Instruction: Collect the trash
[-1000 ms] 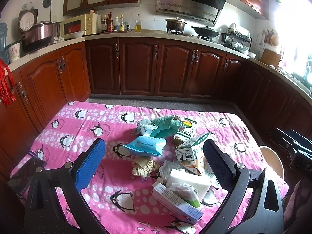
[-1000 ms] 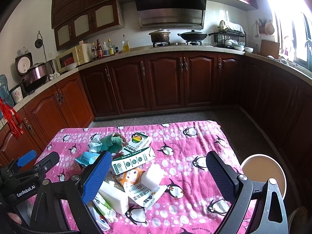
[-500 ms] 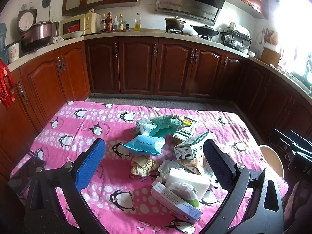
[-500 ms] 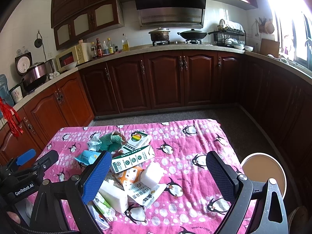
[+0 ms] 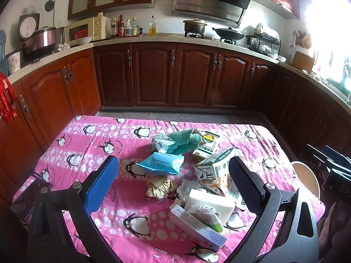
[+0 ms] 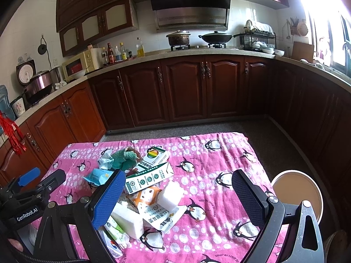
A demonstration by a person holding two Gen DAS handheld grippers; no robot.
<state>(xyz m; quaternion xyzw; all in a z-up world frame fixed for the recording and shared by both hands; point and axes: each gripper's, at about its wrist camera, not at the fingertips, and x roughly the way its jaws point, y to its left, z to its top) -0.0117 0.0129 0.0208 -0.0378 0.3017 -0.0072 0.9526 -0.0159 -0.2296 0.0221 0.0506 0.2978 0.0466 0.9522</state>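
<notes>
Left tool [image 5: 173, 186]: my jaws spread, holding nothing, above the pile.
Right tool [image 6: 175, 195]: spread too, empty.
Progress: nothing collected yet, I judge.
Trash [image 5: 197, 182]: heaped mid-bench [image 5: 92, 144]; cartons, foam, wrappers, blue pack [image 5: 161, 163].
Bin [image 6: 297, 194]: right of bench, open.
Obstacles: pieces overlap; green cloth [image 5: 183, 141] mixed in.

On the table [image 5: 83, 144]: cloth [image 5: 184, 141] at the far side of the heap, packet [image 5: 162, 163] just before it, crumpled paper [image 5: 160, 187] nearer still. Right of the packet, a carton [image 5: 216, 164]; nearest, a box [image 5: 195, 225]. Right of the table, on the floor, a bin [image 6: 298, 195].
</notes>
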